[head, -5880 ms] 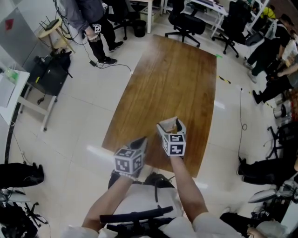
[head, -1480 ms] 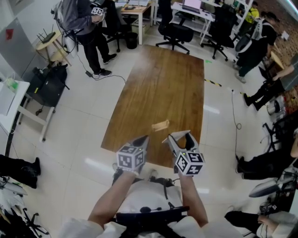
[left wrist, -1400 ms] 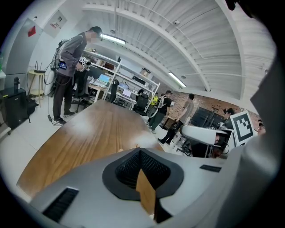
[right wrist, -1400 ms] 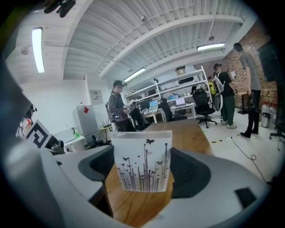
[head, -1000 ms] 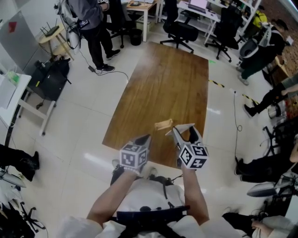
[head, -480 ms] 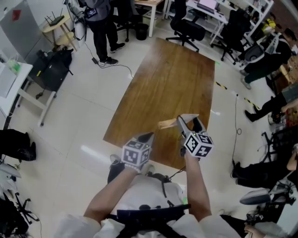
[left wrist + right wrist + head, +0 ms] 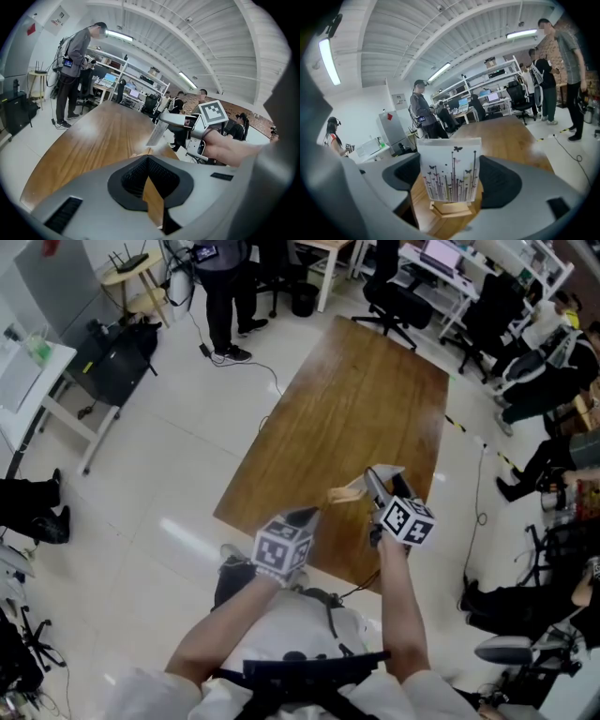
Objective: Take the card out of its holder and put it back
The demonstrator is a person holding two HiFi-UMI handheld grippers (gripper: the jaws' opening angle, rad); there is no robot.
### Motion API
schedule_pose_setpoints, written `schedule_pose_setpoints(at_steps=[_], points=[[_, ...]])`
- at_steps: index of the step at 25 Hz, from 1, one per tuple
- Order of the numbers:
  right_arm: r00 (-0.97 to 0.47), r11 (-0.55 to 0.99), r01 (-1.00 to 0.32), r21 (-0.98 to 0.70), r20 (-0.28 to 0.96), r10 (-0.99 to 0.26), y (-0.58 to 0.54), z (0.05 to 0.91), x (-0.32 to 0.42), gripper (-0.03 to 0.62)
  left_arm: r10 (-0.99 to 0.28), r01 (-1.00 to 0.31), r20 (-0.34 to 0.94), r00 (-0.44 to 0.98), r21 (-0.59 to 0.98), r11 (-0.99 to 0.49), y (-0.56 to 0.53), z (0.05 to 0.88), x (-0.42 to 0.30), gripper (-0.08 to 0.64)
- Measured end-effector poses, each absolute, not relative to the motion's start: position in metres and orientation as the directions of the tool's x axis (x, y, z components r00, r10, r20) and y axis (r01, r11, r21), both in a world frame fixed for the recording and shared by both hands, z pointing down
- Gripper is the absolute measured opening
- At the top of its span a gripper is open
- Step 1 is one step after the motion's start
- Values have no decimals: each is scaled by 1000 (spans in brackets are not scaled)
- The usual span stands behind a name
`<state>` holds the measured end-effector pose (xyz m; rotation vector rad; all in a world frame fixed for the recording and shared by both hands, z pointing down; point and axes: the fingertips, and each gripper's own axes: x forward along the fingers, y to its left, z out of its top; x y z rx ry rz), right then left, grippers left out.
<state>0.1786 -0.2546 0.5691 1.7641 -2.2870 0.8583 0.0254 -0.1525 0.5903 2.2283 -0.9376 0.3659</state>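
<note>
Close to the person's waist, the left tool hangs over the near edge of the worktop, its jaws drawn together with nothing between them. Just beyond it, the right tool has its jaws partly closed against the two side edges of the card, a white sheet printed with thin stems and butterflies that faces back along the tool. Directly under the card sits the small wooden holder, resting on the worktop. From where I stand I can't tell whether the card's bottom edge is seated in the slot or just clear of it.

That card looks thin and very light, so I'd expect it to bow if squeezed hard across its width. A soft pinch low on the edges should keep it flat. The holder looks light too, and loose on the wood, so it may lift or tip with the card. The idle left tool could steady it. Getting the card back in will want its bottom edge square to the slot.

Farther off, a standing person and office chairs crowd the far end of the worktop.
</note>
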Motion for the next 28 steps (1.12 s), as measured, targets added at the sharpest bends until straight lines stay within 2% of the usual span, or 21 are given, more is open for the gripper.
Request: schedule_pose_setpoints(at_steps=[13, 28], points=[[-370, 164, -878, -449, 421, -828, -266, 586, 169, 417, -532, -724, 492, 689, 490, -485, -158, 597, 18, -6], [-371, 173, -888, -425, 443, -816, -264, 596, 158, 418, -535, -726, 492, 687, 500, -472, -161, 601, 10, -6]])
